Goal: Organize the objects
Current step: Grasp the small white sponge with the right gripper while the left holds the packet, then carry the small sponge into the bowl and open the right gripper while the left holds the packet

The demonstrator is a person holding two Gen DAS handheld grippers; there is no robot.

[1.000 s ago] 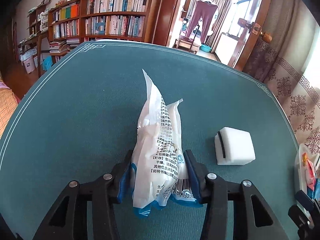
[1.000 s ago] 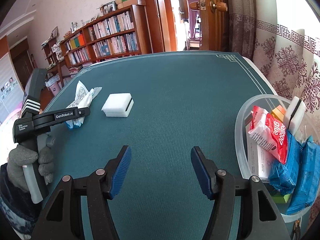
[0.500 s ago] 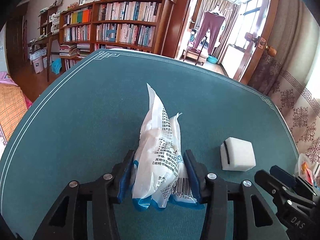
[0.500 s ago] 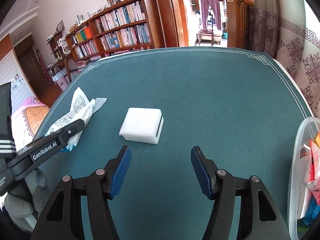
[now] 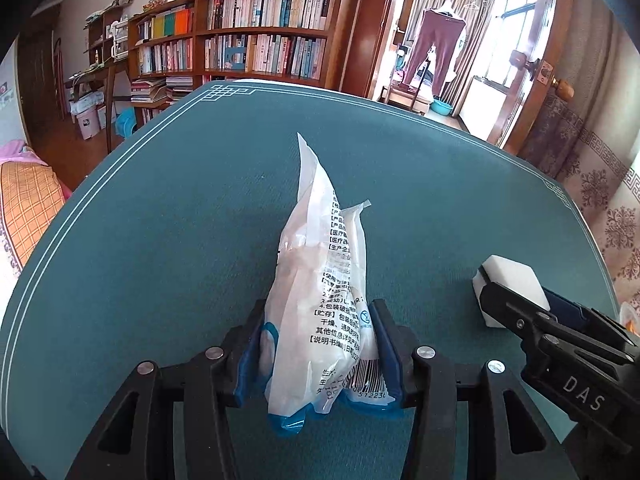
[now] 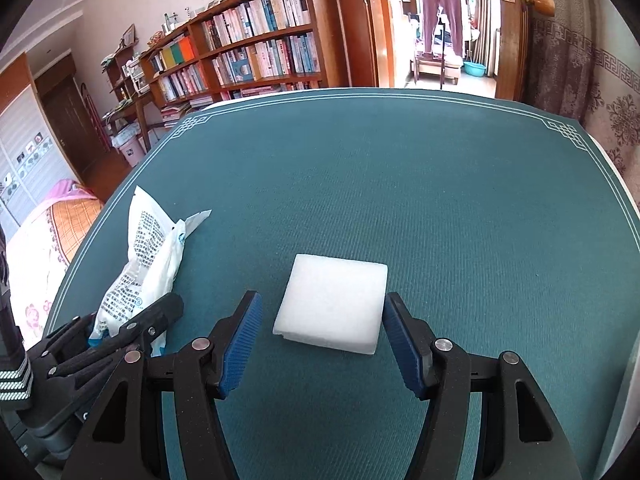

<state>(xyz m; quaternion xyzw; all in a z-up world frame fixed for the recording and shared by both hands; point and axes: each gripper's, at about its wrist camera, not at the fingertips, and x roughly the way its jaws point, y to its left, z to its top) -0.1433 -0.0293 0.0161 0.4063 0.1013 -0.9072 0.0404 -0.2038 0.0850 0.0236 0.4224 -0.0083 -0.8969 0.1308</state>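
A white crinkled plastic packet with black print and a blue bottom edge (image 5: 320,312) stood upright on the table (image 5: 160,240), clamped between the blue pads of the left gripper (image 5: 318,354), its pointed top leaning toward the far side. To its right on the green cloth lay a white square foam block (image 6: 334,304), flat and apart from the packet. The right gripper (image 6: 322,344) reached around this block with its jaws apart: one blue pad stood clear of the block's left side, the other sat just beside its right edge, and whether that pad touched the foam could not be told. In the left wrist view the black tip of the right gripper covered part of the block. The table wore a dark green cloth with a thin white border line. Beyond it rose a wooden bookshelf full of books (image 5: 256,40) and an open wooden door (image 6: 516,28).
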